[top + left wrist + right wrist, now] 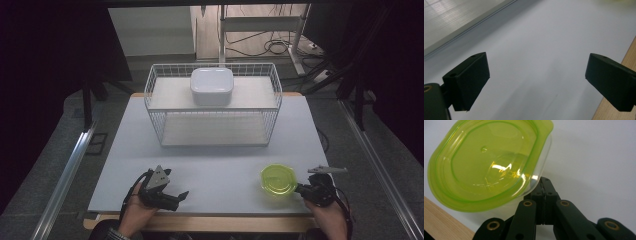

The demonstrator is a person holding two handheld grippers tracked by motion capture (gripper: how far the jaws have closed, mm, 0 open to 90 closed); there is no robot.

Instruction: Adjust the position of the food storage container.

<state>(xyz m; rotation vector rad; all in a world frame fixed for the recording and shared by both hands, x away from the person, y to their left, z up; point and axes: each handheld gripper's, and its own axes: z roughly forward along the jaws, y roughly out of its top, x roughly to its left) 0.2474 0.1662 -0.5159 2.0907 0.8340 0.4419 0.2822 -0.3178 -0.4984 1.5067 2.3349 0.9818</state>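
Right gripper (303, 188) at near right of white table (225, 160), jaws pressed together, clamped on edge of green-lidded container (278, 179). Container: clear plastic tub, translucent lime-green lid with raised rim and small central dimple; glare on lid. In right gripper view container (489, 162) sits just above closed jaw tips, its rim meeting them, body tilted up and left. Container lies near table's front edge, well apart from wire basket (212, 125). Left gripper (172, 199) at near left, jaws wide apart, nothing between them.
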